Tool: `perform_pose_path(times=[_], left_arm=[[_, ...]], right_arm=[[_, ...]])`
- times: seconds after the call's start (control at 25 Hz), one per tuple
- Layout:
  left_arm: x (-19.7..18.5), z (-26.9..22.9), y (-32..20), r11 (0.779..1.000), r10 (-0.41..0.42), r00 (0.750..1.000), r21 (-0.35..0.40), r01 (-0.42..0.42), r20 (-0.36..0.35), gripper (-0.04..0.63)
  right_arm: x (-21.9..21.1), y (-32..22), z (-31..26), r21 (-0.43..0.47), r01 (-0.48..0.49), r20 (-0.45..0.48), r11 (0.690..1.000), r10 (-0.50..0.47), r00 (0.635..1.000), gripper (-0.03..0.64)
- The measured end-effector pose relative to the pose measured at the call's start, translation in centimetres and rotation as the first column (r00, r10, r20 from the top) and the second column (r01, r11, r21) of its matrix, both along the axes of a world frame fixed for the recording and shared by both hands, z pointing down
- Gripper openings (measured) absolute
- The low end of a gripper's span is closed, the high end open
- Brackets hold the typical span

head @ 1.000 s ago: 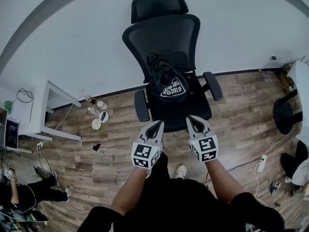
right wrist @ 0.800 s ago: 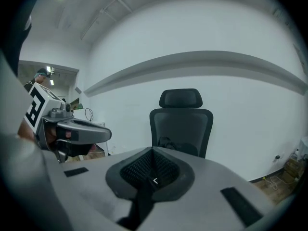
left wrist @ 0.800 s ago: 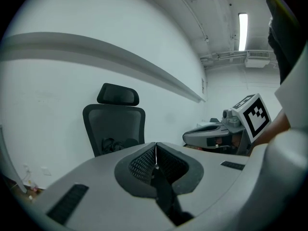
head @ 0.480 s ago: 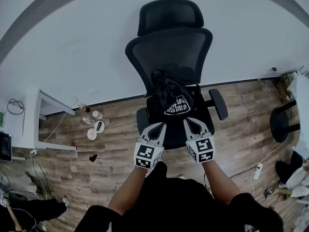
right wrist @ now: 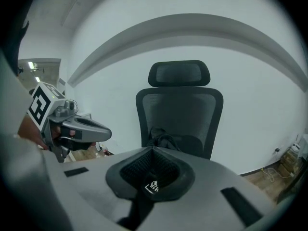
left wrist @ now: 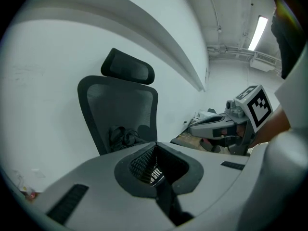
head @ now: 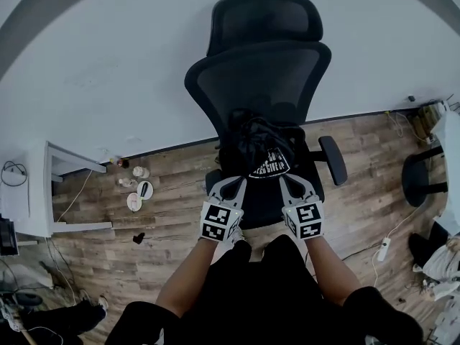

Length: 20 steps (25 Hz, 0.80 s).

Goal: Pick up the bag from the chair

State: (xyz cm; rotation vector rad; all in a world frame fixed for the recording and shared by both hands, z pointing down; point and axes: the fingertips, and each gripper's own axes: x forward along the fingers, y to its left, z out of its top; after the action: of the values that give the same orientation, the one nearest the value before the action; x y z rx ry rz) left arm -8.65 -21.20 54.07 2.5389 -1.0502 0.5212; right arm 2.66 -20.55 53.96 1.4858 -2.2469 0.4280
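Observation:
A black bag (head: 261, 152) with a white print sits on the seat of a black mesh office chair (head: 262, 70), slumped against the backrest. Both grippers are held side by side in front of the seat's near edge. My left gripper (head: 238, 182) is shut and empty, its tips just short of the bag's left side. My right gripper (head: 286, 180) is likewise shut and empty, close to the bag's printed front. In the left gripper view the closed jaws (left wrist: 155, 144) point at the bag (left wrist: 125, 136). The right gripper view shows the bag (right wrist: 164, 141) beyond its closed tips (right wrist: 152, 149).
A white desk (head: 66, 169) stands at the left, with small containers (head: 136, 190) on the wood floor by the wall. At the right are another dark chair (head: 420, 175) and a power strip with cables (head: 383, 249). The armrest (head: 333, 159) flanks the bag.
Both grippers have moved forward and slightly down toward the chair, from well short of the seat to its front edge. The chair and bag now look closer. Both stayed shut.

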Motion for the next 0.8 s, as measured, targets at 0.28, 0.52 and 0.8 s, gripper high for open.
perform_pose_path(times=[0.28, 0.52, 0.8], left_arm=[[1.5, 2.8, -4.2, 0.999, -0.025, 0.999, -0.045, 0.026, 0.026, 0.023], [3.2, 5.3, -7.6, 0.997, -0.045, 0.997, -0.057, 0.048, 0.068, 0.023], [2.6, 8.5, -10.3, 0.984, -0.158, 0.987, -0.082, 0.156, -0.011, 0.124]], right_arm=[[0.8, -4.7, 3.3, -0.043, 0.089, -0.029, 0.995, -0.091, 0.995, 0.020], [1.2, -9.0, 5.8, -0.056, 0.163, -0.012, 0.985, -0.164, 0.986, 0.020], [0.9, -11.7, 11.1, -0.148, 0.249, -0.030, 0.957, -0.256, 0.966, 0.177]])
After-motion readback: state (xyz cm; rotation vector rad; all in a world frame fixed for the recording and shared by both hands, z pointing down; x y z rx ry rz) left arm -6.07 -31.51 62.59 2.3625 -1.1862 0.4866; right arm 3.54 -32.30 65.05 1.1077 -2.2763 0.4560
